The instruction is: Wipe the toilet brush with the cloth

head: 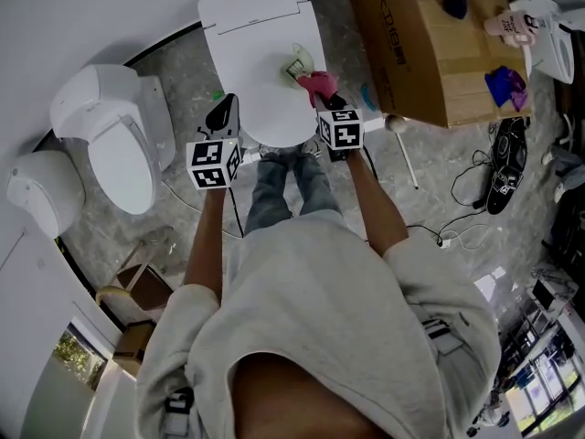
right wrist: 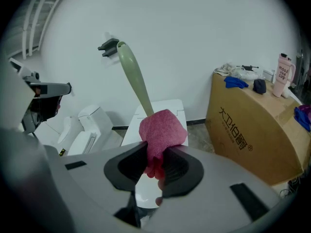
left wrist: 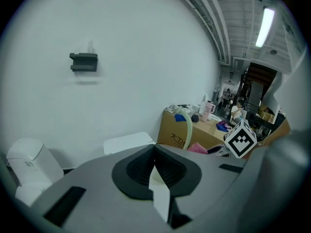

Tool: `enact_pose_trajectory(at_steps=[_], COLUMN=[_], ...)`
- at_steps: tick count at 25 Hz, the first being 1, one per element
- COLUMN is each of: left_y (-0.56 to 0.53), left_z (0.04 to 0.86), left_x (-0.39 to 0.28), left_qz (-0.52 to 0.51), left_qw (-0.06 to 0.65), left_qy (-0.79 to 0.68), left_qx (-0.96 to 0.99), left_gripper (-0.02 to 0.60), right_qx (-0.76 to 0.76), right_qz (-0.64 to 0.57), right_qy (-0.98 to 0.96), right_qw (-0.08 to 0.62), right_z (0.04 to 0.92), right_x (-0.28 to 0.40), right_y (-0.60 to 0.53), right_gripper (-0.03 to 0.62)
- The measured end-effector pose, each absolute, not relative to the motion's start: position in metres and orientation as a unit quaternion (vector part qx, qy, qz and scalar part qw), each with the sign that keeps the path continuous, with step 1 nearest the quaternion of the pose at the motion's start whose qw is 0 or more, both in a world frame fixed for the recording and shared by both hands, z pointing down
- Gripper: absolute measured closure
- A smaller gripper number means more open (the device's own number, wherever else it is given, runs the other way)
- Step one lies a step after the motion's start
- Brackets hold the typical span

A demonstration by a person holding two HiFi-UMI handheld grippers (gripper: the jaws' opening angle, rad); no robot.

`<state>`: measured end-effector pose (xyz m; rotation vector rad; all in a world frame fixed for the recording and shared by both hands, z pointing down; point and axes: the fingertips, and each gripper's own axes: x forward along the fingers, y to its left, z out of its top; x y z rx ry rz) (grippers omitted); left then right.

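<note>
The toilet brush (right wrist: 133, 76) stood tilted above the closed toilet lid (head: 256, 26), its pale green shaft rising toward 11 o'clock out of the pink cloth (right wrist: 163, 130). My right gripper (right wrist: 154, 166) was clamped on that cloth, which was bunched round the shaft. My left gripper (left wrist: 154, 171), at 9 o'clock of it, had its jaws together on nothing. Recommended procedure, in my judgement: steady the shaft with the left gripper, then slide the cloth along it under even pinch.

a closed white toilet (head: 260, 26) is flanked by a second toilet (head: 119, 144) and a cardboard box (head: 430, 53); a pink cup (head: 512, 26) is set on the box.
</note>
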<state>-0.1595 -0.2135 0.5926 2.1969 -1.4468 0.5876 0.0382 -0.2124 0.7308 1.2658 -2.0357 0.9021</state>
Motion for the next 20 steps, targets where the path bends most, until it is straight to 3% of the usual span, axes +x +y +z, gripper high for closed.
enact_pose_trajectory(at_steps=[12,20], left_y=[-0.211,-0.211], left_z=[0.587,0.580], left_x=[-0.136,-0.126], left_qz=[0.209,0.198], left_qw=[0.215,0.210], left_qy=[-0.509,-0.508], left_qx=[0.807,0.811], left_gripper=[0.561,0.561], right_qx=[0.521,0.513], right_qz=[0.302,0.222], right_qy=[-0.763,-0.808], right_qw=[0.233,0.185], right_z=[0.671,0.580], right_x=[0.086,0.072], right_y=[-0.227,-0.263], right_gripper=[0.505,0.505])
